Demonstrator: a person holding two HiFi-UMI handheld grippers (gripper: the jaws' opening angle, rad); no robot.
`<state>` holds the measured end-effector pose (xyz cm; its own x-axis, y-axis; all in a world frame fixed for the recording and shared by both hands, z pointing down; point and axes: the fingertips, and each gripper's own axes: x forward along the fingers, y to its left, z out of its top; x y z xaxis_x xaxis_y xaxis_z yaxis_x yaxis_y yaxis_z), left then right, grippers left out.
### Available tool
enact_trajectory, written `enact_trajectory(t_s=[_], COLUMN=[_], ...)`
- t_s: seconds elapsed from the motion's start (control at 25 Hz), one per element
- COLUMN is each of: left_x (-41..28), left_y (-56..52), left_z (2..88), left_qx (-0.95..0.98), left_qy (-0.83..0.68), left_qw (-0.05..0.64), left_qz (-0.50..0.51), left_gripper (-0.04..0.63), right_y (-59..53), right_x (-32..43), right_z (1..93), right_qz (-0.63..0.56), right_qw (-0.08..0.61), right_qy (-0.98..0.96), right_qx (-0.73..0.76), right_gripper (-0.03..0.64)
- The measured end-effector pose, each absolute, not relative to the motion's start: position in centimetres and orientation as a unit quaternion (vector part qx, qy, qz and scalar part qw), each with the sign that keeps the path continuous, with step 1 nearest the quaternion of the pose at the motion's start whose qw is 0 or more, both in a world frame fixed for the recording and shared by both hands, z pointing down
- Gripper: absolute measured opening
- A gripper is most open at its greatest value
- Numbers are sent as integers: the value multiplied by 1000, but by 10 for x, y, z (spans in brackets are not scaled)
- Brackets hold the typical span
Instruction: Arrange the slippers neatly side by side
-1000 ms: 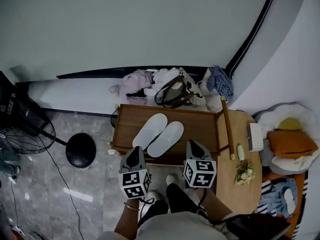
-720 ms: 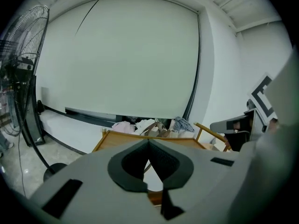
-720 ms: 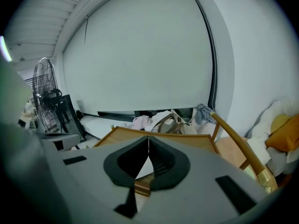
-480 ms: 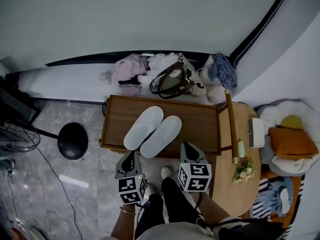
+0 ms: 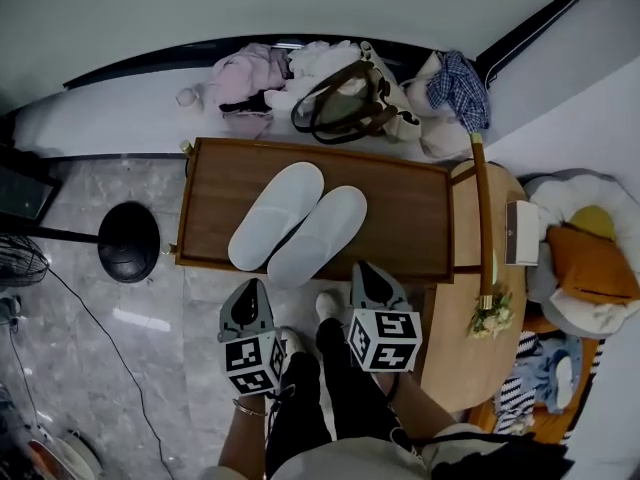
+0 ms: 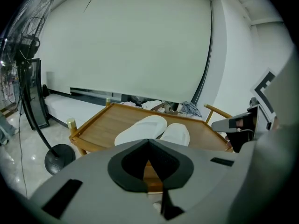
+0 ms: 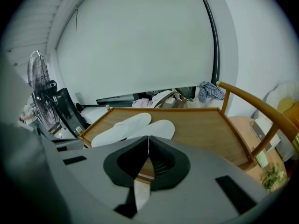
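Two white slippers lie side by side, touching, on a low wooden tray table: the left slipper and the right slipper, both angled toes up-right. They also show in the left gripper view as the left slipper and right slipper, and in the right gripper view as a pair. My left gripper and right gripper hover just in front of the table's near edge, both shut and empty, apart from the slippers.
A pile of clothes and a brown-handled bag lies behind the table. A fan's black round base stands on the floor at left. A round wooden side table with a small bouquet sits at right, beside cushions. The person's legs are below the grippers.
The view has shifted nearer to the table, so table and slippers sit lower and larger in the picture. Both grippers stay shut, close to the table's near edge. The slippers have not moved.
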<state>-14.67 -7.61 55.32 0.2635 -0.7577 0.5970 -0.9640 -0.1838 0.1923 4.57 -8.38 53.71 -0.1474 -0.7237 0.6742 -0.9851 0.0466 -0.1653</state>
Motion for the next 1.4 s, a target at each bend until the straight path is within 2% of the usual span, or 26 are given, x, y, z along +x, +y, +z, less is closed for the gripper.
enact_trajectory(t_s=[0.48, 0.6, 1.0, 1.24, 1.4], left_x=[-159, -164, -182, -189, -192], left_y=[-74, -75, -73, -76, -79], left_z=[566, 568, 583, 588, 590], left_qx=[736, 734, 721, 717, 716], left_qy=[-585, -587, -595, -597, -597], left_qw=[280, 282, 294, 298, 298], left_qz=[194, 195, 201, 202, 203], left_gripper=[8, 8, 8, 8, 8], right_y=[-94, -98, -115, -121, -121], right_x=[27, 24, 17, 17, 20], right_z=[560, 568, 592, 603, 606], right_qz=[335, 342, 351, 350, 347], right_qw=[213, 215, 222, 239, 245], right_qy=[-705, -699, -683, -670, -660], right_qx=[588, 590, 600, 609, 620], right_gripper=[42, 113, 170, 170, 121])
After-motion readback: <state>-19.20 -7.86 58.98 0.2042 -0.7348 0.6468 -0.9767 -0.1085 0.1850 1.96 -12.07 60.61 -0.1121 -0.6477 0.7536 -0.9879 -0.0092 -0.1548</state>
